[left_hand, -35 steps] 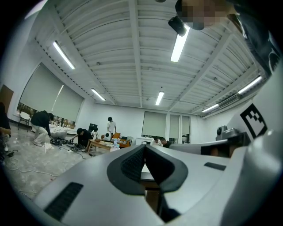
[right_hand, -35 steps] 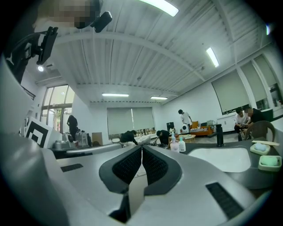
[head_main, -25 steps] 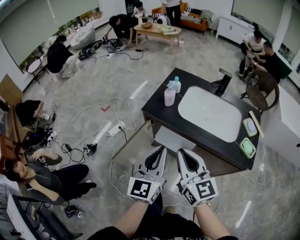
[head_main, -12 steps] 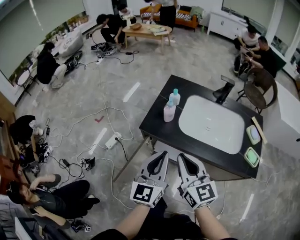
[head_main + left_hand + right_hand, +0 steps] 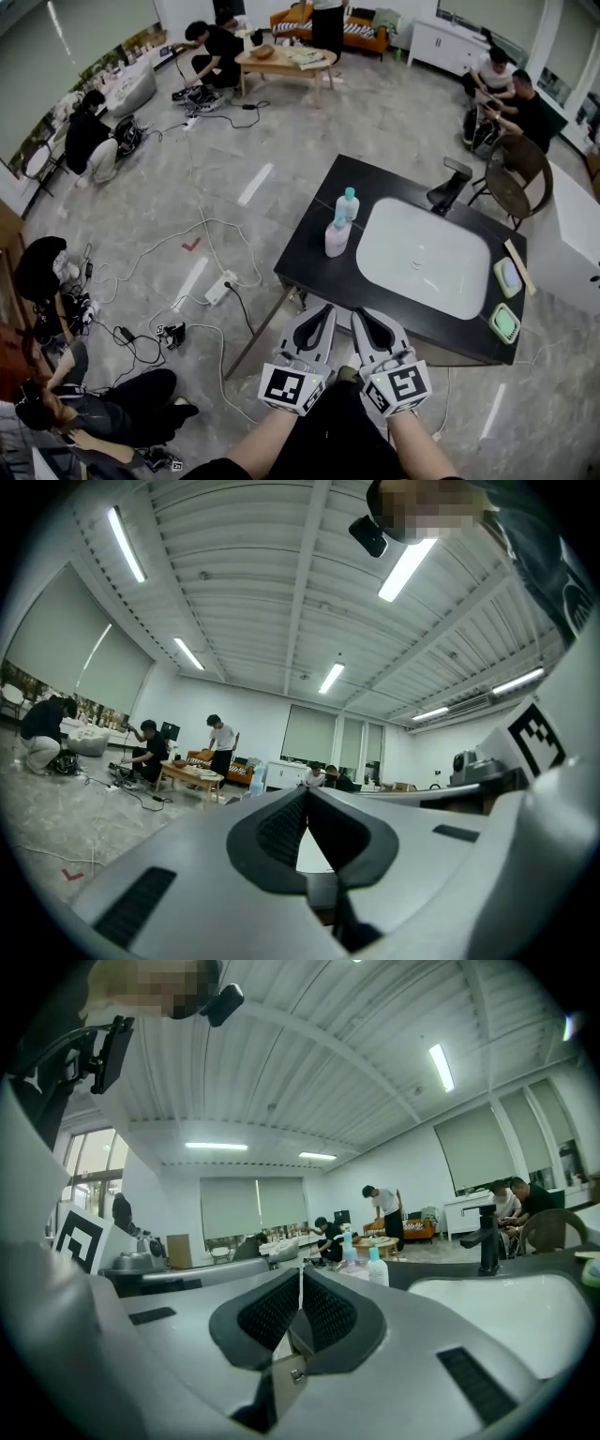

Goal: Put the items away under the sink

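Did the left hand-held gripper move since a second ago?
Yes. In the head view, the left hand-held gripper has come closer to the front edge of the black counter.

White shells on left hand-held gripper [image 5: 325, 308] and right hand-held gripper [image 5: 359, 314], black ribbed pads [image 5: 270, 1312], black-and-white marker cubes [image 5: 290, 385]; dark clothes [image 5: 337, 439]

Sunk into the counter [image 5: 305, 267], toward its right: a basin [image 5: 422, 258], tap [image 5: 448, 187] behind. Left of the basin, near bottle [image 5: 337, 236] with far bottle [image 5: 348, 203] just behind. Right of the basin, near tray [image 5: 502, 322] and far tray [image 5: 507, 277].
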A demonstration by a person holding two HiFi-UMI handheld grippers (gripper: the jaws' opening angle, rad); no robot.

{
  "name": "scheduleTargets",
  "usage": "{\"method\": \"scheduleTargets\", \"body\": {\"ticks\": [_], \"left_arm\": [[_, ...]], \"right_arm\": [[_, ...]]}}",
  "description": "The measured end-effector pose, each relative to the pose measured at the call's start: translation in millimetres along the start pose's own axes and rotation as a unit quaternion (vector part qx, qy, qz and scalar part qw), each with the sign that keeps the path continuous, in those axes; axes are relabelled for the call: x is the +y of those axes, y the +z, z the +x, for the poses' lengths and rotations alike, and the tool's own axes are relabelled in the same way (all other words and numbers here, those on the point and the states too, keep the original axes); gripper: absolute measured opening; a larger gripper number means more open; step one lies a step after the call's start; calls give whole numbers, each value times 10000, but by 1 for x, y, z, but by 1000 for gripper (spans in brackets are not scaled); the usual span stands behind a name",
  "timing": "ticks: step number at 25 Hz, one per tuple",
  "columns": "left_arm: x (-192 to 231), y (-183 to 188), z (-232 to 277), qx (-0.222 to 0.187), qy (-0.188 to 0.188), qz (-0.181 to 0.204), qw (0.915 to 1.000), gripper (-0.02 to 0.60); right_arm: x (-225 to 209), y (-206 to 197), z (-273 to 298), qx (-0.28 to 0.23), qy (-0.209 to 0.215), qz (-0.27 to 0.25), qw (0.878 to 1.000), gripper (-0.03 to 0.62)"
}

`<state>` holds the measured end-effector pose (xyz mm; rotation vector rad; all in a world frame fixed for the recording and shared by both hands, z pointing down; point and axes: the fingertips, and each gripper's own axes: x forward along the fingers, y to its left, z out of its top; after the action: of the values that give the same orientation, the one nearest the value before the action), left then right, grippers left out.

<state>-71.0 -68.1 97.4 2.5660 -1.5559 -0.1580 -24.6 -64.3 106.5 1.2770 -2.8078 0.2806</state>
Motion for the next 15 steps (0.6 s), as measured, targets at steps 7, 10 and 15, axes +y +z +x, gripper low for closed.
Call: {"method": "scheduleTargets", "body": {"ticks": [7, 10, 15], "left_arm": [[13, -9, 19, -32, -9, -8, 10000, 8], [20, -10, 34, -24, 25, -14, 10000, 8], [27, -20, 52, 64, 85, -13, 9999, 8]], "right_arm": [[-20, -11, 19, 142, 53, -15, 9999, 34], [-28, -9, 32, 181, 136, -23, 9997, 34], [-39, -15, 47, 314, 278, -25, 9991, 34]]}}
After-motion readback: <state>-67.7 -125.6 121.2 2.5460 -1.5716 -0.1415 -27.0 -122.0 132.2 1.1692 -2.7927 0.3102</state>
